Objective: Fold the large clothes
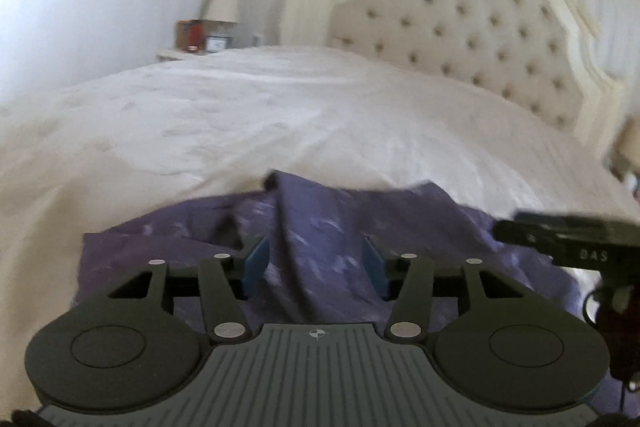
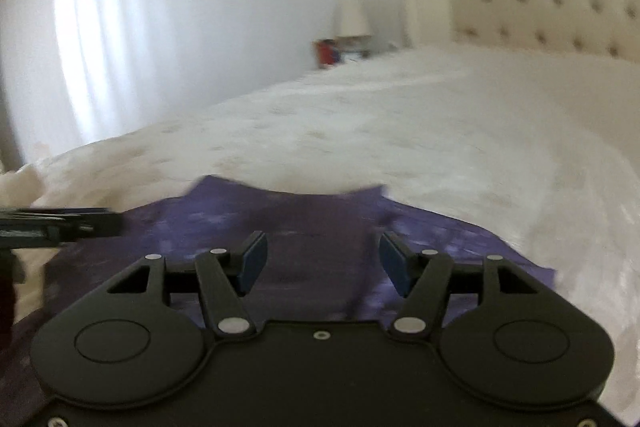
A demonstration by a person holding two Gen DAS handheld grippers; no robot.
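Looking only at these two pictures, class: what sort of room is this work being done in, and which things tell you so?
Most likely a bedroom: a wide bed with pale covers, a tufted headboard, and a bedside lamp. A purple garment lies on the bed.

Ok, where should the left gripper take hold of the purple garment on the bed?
Judging by its pose, grip the purple garment at its raised far corner, reaching over from the near side; that corner peaks clear of the white bedspread. The left gripper hangs open above the cloth.
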